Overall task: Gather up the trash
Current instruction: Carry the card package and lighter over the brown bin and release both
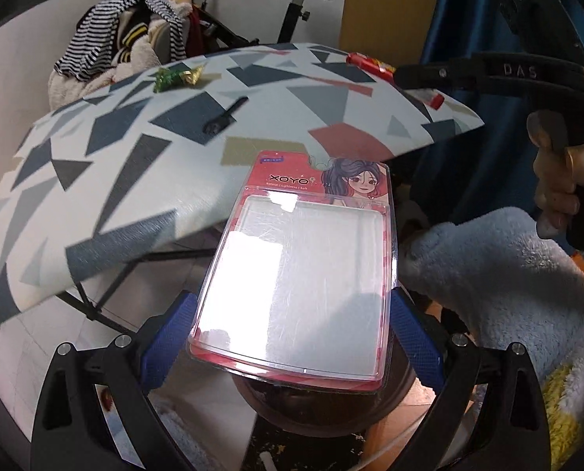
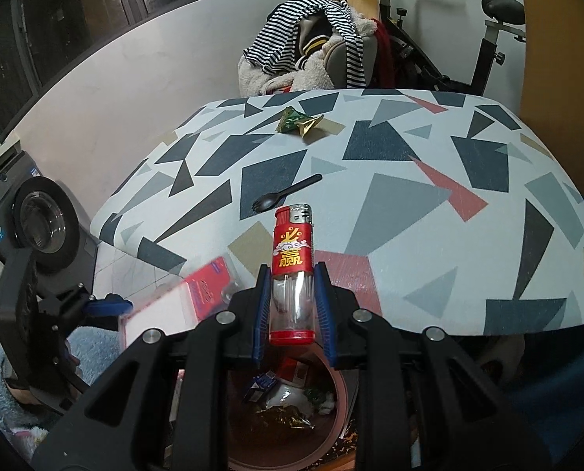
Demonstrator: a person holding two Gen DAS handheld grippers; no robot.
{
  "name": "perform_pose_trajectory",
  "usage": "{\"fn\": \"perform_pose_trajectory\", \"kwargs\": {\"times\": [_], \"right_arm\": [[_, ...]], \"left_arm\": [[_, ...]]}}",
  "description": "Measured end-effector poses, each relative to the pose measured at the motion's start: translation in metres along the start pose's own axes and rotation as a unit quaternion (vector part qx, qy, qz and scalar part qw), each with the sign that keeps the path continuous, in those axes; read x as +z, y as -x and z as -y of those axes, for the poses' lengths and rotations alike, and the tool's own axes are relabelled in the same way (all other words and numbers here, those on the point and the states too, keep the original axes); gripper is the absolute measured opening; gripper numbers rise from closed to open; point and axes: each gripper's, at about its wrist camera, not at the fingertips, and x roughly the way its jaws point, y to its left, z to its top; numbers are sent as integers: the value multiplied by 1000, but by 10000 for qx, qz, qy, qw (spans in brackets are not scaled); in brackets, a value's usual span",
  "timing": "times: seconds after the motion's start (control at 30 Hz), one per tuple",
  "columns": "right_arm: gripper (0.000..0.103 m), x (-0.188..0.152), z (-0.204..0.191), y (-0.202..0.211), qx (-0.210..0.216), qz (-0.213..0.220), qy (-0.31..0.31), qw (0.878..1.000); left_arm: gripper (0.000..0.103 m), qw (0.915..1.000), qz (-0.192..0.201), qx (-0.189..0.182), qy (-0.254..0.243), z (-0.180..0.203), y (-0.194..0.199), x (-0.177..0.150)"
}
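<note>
Red plastic lighter (image 2: 293, 271) pinched in right claw (image 2: 292, 306), above brown round trash bin (image 2: 341, 400) at 6 o'clock. Left claw (image 1: 292, 325) pinches clear-and-pink blister pack (image 1: 303, 271). Green-gold wrapper (image 2: 297, 122) and black plastic spork (image 2: 286, 193) remain at 12 o'clock on patterned surface (image 2: 429, 204).

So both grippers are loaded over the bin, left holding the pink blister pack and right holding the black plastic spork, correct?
Not quite. The right gripper is shut on a red lighter, as the right wrist view shows; the black spork lies on the table. The rest holds: the left gripper holds the pink blister pack, and the bin sits below both.
</note>
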Motion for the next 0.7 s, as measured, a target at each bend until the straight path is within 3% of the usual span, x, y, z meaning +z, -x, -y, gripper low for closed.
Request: {"fn": "perform_pose_trajectory", "kwargs": {"times": [0.17, 0.37, 0.7], "right_arm": [[25, -4, 0, -2, 7, -48, -23, 10000], [25, -11, 2, -7, 29, -144, -76, 9999], [25, -40, -3, -31, 143, -605, -103, 9980]], "left_arm": [[96, 9991, -175, -236, 298, -3, -12, -1], [96, 9981, 98, -199, 580, -12, 0, 6], [97, 9917, 716, 467, 960, -31, 41, 23]]}}
